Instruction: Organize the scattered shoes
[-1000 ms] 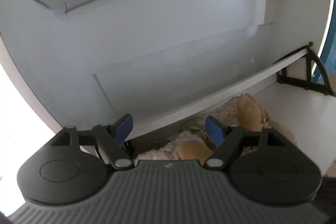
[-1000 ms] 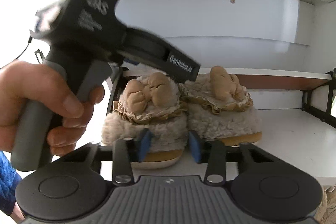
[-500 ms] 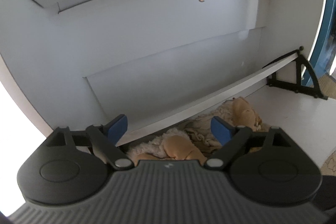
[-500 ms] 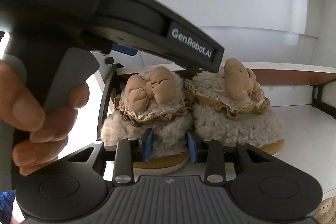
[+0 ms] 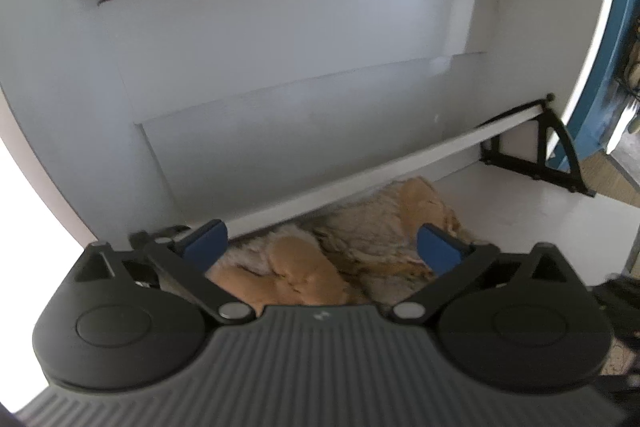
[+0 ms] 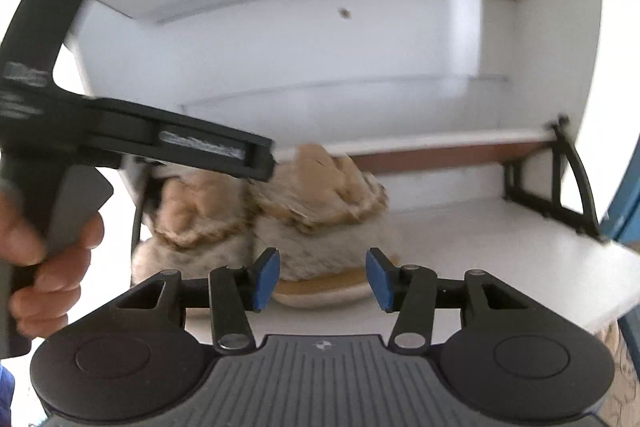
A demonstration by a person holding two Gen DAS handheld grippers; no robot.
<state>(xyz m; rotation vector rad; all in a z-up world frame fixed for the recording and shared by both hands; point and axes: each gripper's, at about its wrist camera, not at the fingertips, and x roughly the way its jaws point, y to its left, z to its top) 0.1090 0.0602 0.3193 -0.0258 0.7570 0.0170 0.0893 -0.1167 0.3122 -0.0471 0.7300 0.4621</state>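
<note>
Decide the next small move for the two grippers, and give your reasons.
Probably draw both back. The slippers sit side by side on the shelf; the left gripper and right gripper have just been opening, with pads clear of the fleece.

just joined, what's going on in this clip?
A person is tidying shoes with handheld tongs. A pair of fluffy slippers with tan bows sits side by side on the white shelf. Both tongs have just been opening: the left tongs stand wide above the slippers, and the right tongs sit open in front of the right-hand one. Neither grips anything, so the pair looks placed.
</note>
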